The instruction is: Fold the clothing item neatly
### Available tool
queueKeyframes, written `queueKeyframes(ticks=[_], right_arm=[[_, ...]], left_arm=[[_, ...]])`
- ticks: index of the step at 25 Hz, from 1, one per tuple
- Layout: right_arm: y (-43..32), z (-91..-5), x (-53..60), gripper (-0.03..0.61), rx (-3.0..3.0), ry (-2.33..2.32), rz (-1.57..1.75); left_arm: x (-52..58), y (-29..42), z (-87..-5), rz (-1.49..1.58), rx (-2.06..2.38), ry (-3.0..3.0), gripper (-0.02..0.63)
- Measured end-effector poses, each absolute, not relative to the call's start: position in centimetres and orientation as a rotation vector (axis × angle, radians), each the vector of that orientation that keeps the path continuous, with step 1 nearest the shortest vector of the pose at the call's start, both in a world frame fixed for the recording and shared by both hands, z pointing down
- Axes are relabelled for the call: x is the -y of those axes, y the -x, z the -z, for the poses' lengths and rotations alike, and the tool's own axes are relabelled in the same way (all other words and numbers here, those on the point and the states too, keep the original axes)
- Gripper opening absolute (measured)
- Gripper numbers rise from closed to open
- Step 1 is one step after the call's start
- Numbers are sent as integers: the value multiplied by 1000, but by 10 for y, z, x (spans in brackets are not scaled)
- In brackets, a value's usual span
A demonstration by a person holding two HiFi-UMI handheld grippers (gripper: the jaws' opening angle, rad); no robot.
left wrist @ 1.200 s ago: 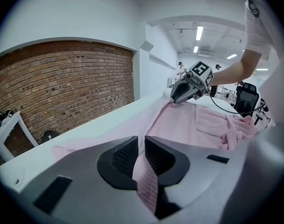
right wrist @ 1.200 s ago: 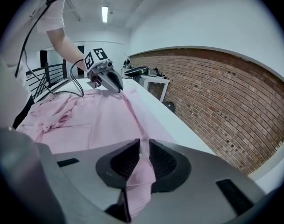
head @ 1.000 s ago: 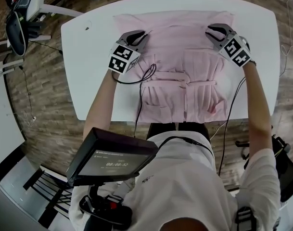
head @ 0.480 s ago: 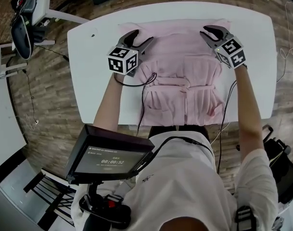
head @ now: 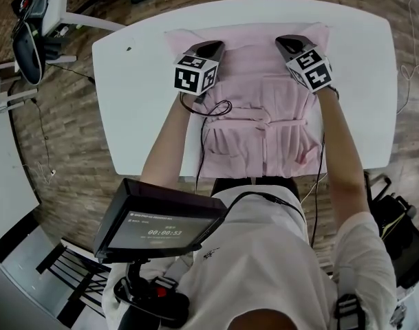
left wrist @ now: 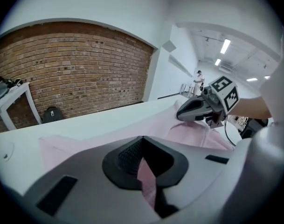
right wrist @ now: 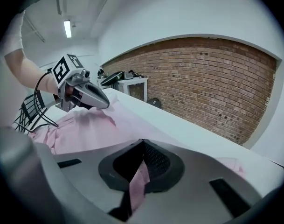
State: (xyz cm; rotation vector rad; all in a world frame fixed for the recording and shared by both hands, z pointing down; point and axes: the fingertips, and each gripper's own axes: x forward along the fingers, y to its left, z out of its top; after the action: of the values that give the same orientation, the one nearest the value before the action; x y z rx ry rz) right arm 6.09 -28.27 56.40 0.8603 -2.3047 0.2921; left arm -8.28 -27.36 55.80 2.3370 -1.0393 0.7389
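Now, left gripper [head: 209,47]: my jaws have just closed all the way, and a thin fold of pink cloth is nipped between them, its tail running back toward me.
Right gripper [head: 286,44]: much the same; my jaws have just closed tight on another fold of the same cloth.
Where I hold: both pinches sit on the far part of the garment [head: 264,143], the left one toward its far-left side and the right one toward its far-right side, with cloth spanning the gap between them.
Garment: pink and pleated, with a tie [head: 267,121] knotted across its middle. It lies spread on the white worktop [head: 140,60], its far edge close to the far side and its near hem at the near edge.
Handling: I judge it light, soft and limp, with no stiffness of its own. It should sag between my two holds and trail after them. A shallow pinch on such thin cloth could slip out.
Best hold: matched points on the left and right edges, roughly where I am, so that the fold comes over square.
Cable [head: 219,107]: a black loop from my left side rests on the garment's left part and could get caught in a fold.
Containers: I see none on the worktop, so no contents to tell.
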Motion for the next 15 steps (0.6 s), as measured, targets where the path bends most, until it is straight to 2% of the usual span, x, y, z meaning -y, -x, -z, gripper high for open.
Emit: queueKeyframes(ticks=[9, 15], right_arm=[[-92, -587, 278, 3, 2181, -841, -260], [-93, -561, 279, 3, 2290, -925, -337]], left_arm=[[260, 112, -594, -869, 1046, -2246, 3], [266, 106, -569, -800, 1063, -2292, 3]])
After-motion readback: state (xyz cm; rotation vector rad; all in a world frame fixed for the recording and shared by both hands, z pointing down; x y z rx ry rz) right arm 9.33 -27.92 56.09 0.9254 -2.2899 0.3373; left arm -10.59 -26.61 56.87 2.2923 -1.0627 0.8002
